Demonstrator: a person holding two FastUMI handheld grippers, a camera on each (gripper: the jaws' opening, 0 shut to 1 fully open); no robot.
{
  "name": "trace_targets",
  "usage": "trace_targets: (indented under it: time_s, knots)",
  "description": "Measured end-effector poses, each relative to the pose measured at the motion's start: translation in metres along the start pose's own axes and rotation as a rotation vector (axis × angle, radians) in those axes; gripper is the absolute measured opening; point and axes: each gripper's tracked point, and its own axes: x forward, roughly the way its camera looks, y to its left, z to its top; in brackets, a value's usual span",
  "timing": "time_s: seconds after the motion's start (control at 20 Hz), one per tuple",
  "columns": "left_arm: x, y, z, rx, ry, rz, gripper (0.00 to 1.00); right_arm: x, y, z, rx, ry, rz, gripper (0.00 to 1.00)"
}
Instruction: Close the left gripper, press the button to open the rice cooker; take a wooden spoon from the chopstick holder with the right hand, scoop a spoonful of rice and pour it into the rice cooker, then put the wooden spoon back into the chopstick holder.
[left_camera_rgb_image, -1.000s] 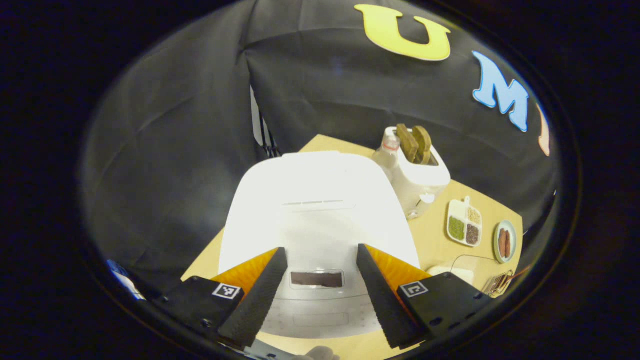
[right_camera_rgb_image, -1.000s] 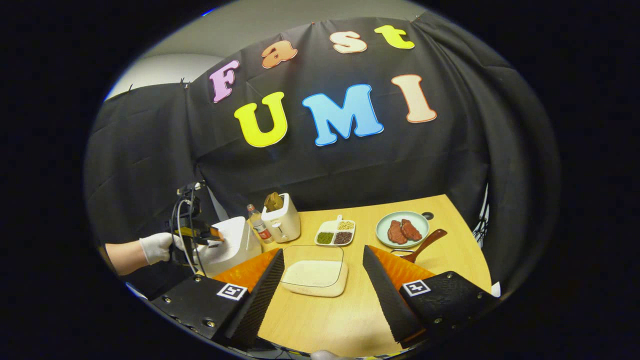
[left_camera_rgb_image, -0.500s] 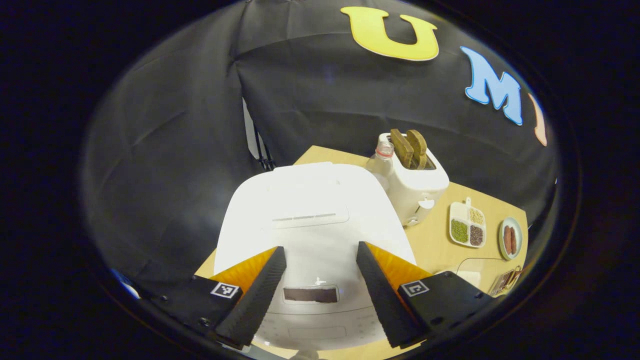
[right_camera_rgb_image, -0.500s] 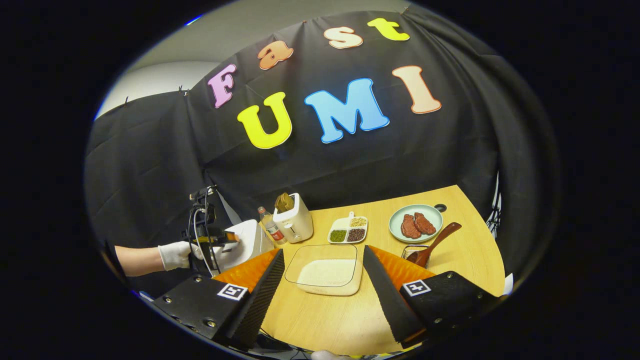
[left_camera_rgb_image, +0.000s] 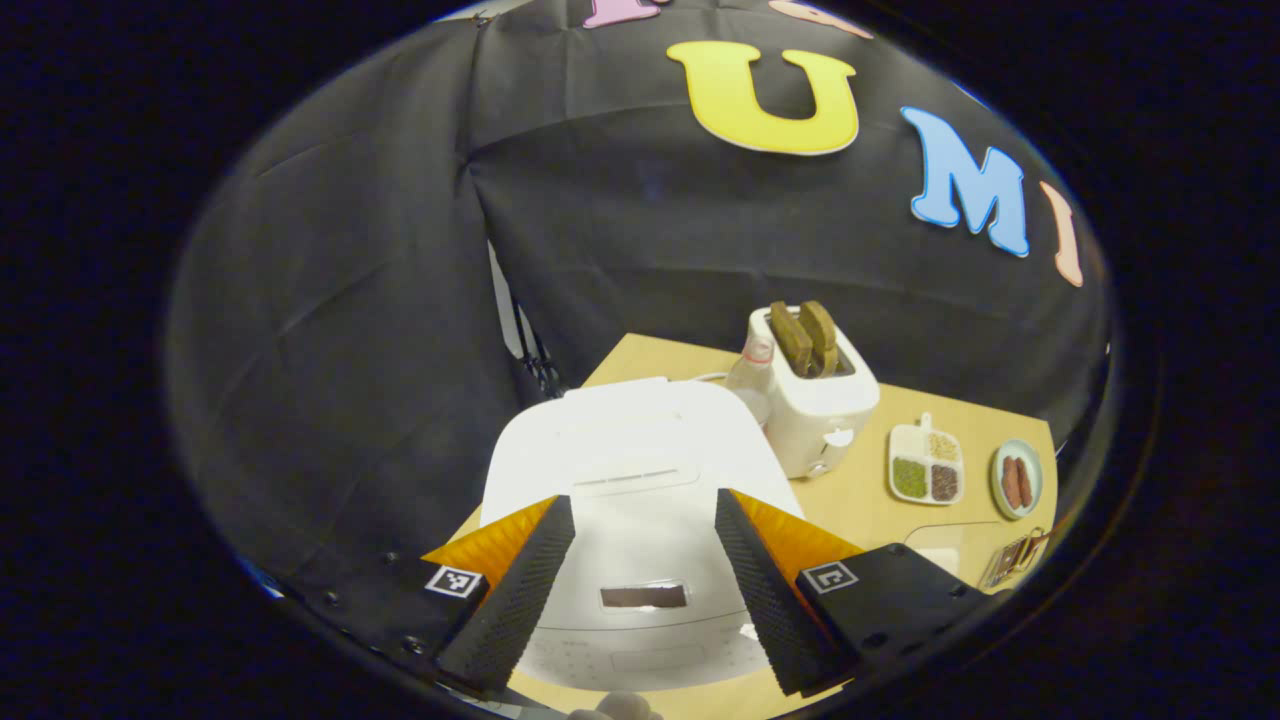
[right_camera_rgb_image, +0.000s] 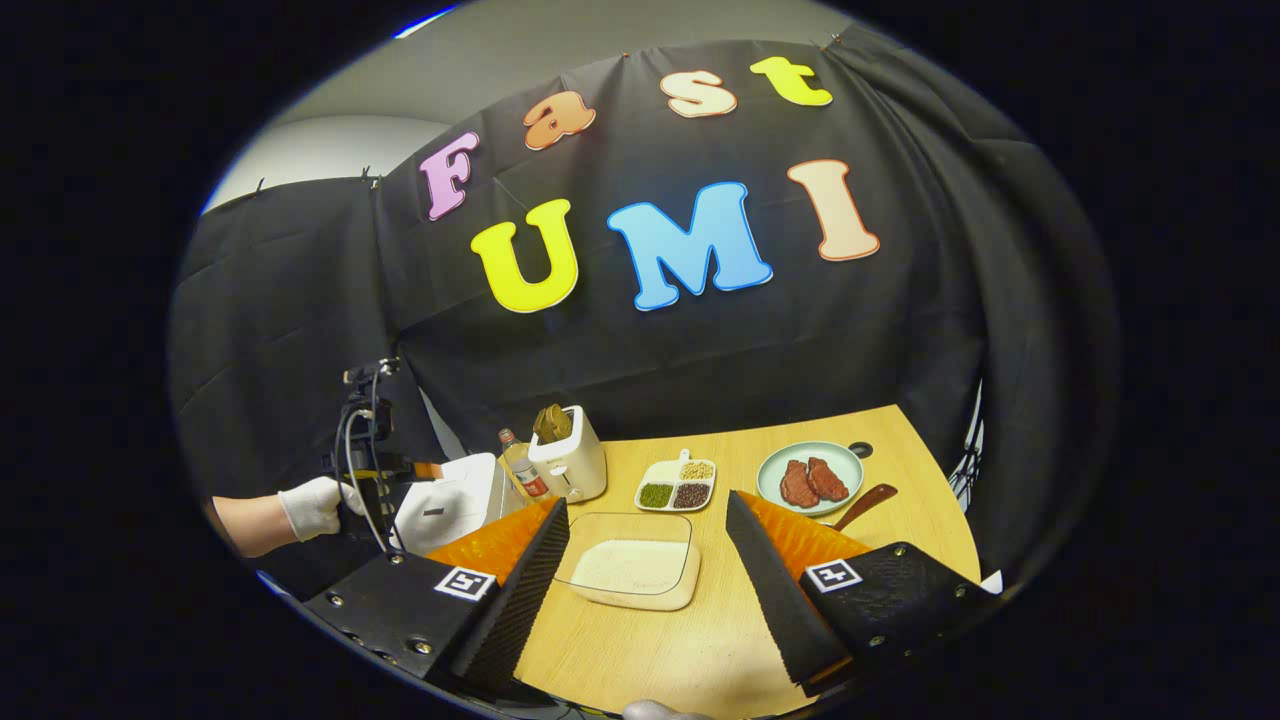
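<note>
The white rice cooker (left_camera_rgb_image: 640, 470) stands with its lid down in the left gripper view. My left gripper (left_camera_rgb_image: 642, 500) hovers open above its front, clear of the lid. A dark display window (left_camera_rgb_image: 643, 597) shows between the fingers. In the right gripper view my right gripper (right_camera_rgb_image: 646, 503) is open over the table, holding nothing. Just beyond it lies the clear container of rice (right_camera_rgb_image: 630, 570). The wooden spoon's handle (right_camera_rgb_image: 865, 503) sticks out from behind my right finger. The chopstick holder (left_camera_rgb_image: 1015, 560) sits at the far right. A gloved hand (right_camera_rgb_image: 310, 505) holds the left gripper by the cooker (right_camera_rgb_image: 450, 505).
A white toaster (right_camera_rgb_image: 568, 455) with bread, a small bottle (right_camera_rgb_image: 518, 468), a divided dish of grains (right_camera_rgb_image: 675, 486) and a green plate with meat (right_camera_rgb_image: 810, 478) line the back of the wooden table (right_camera_rgb_image: 700, 640). Black cloth walls close in behind and on both sides.
My left gripper has drawn back and up from the cooker, which now looks smaller; its lid stays down. The right gripper has shifted slightly and stays open.
</note>
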Motion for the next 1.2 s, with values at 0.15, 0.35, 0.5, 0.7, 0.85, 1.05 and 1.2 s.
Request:
trace_targets:
  time_s: [0.15, 0.35, 0.5, 0.7, 0.85, 1.05, 1.2]
  knots:
    - [-0.055, -0.009, 0.048, -0.05, -0.147, -0.054, 0.99, -0.006, -0.003, 0.02, -0.041, -0.052, -0.023, 0.97]
    - [-0.137, -0.034, 0.079, -0.072, -0.301, -0.148, 1.0, -0.017, -0.001, 0.048, -0.088, -0.131, -0.047, 0.96]
    - [-0.19, -0.055, 0.086, -0.039, -0.404, -0.203, 0.99, -0.027, -0.001, 0.07, -0.126, -0.201, -0.086, 0.96]
    - [-0.238, -0.078, 0.096, -0.038, -0.54, -0.275, 1.0, -0.036, 0.003, 0.084, -0.123, -0.249, -0.109, 0.96]
    - [-0.273, -0.097, 0.086, -0.004, -0.574, -0.325, 0.99, -0.041, -0.002, 0.091, -0.109, -0.275, -0.15, 0.96]
    - [-0.306, -0.116, 0.067, 0.074, -0.597, -0.342, 0.98, -0.045, -0.005, 0.086, -0.129, -0.269, -0.202, 0.96]
    - [-0.326, -0.136, 0.045, 0.106, -0.577, -0.37, 0.98, -0.047, -0.003, 0.082, -0.138, -0.271, -0.229, 0.96]
